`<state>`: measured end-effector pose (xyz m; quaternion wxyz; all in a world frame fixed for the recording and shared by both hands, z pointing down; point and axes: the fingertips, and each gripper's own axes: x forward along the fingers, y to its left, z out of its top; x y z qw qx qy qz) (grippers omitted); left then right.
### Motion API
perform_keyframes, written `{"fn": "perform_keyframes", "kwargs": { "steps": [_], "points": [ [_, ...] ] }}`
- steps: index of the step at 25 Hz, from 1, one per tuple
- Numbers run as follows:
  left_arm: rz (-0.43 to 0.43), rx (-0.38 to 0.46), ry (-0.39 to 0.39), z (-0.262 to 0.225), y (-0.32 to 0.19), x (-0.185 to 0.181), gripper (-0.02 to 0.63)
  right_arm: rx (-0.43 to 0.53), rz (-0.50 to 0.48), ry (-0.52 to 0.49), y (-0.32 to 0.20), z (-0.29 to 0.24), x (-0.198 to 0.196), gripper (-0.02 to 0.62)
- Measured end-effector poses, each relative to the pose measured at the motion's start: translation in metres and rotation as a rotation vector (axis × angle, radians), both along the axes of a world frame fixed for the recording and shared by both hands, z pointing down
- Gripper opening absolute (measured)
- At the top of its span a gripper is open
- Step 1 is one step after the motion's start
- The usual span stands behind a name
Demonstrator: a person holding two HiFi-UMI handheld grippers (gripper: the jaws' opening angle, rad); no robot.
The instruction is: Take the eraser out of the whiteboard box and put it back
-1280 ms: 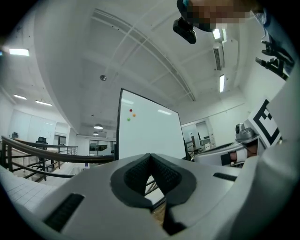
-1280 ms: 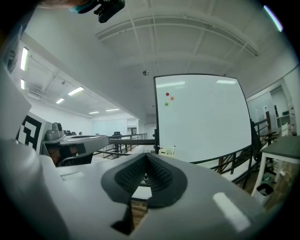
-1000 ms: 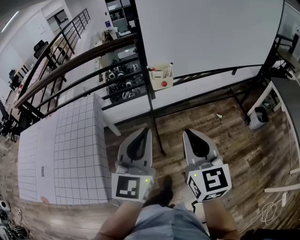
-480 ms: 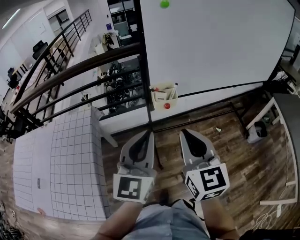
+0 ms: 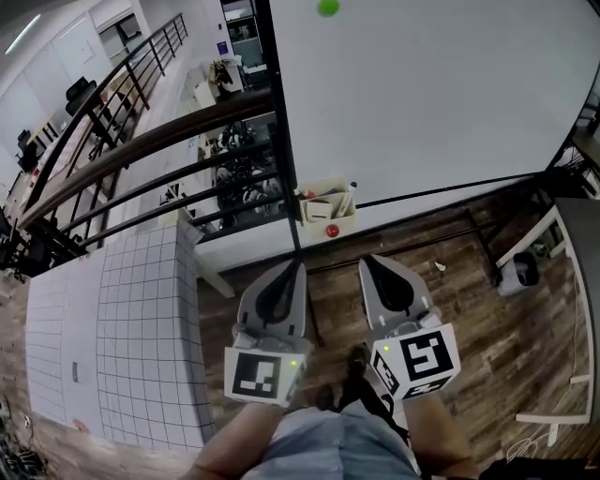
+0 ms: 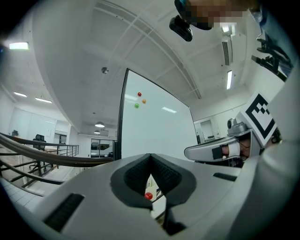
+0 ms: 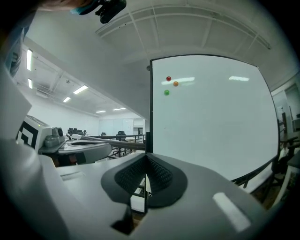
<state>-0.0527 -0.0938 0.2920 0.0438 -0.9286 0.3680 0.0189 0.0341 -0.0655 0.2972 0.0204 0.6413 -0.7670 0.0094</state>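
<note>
Nearest to me are my two tongs, held side by side and pointing level at the board. The left tongs (image 5: 294, 266) are clenched with nothing in them, and the right tongs (image 5: 367, 262) are clenched and empty too. Under them is the wooden floor (image 5: 459, 309), and a white worktop with squares (image 5: 141, 309) stands close on my left. A little way ahead, the whiteboard box (image 5: 328, 204) hangs at the bottom left corner of the whiteboard (image 5: 422, 94), with a red magnet (image 5: 332, 230) just under it. The eraser should be in that box, but from here I cannot pick it out from the pens and other bits sticking up. I think a few things could go wrong. If I reach in with the tongs closed, I will only poke the box and maybe knock it off. The box is small and full, so I could grab a pen by mistake or tip one onto the floor. The black post (image 5: 279, 141) stands right beside the box and could bump my left tongs. The low black bar (image 5: 412, 246) of the stand crosses the floor by my feet. Higher up is a green magnet (image 5: 327, 7), and the railing (image 5: 141, 141) runs off to the left.
</note>
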Motion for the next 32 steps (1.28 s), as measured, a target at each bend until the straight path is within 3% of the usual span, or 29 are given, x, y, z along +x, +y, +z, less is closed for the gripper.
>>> {"fn": "perform_keyframes", "kwargs": {
  "steps": [14,22,32],
  "points": [
    [-0.188,0.007,-0.015,-0.01,-0.082,0.047,-0.002,-0.054,-0.261,0.027,-0.1,0.011,0.031,0.023],
    [-0.297,0.013,-0.045,-0.012,-0.103,0.046,-0.002,-0.086,-0.424,0.049,-0.128,0.022,0.018,0.101],
    [-0.328,-0.014,-0.046,0.004,-0.134,0.038,-0.002,-0.169,-0.469,0.092,-0.161,0.051,0.007,0.156]
  ]
}}
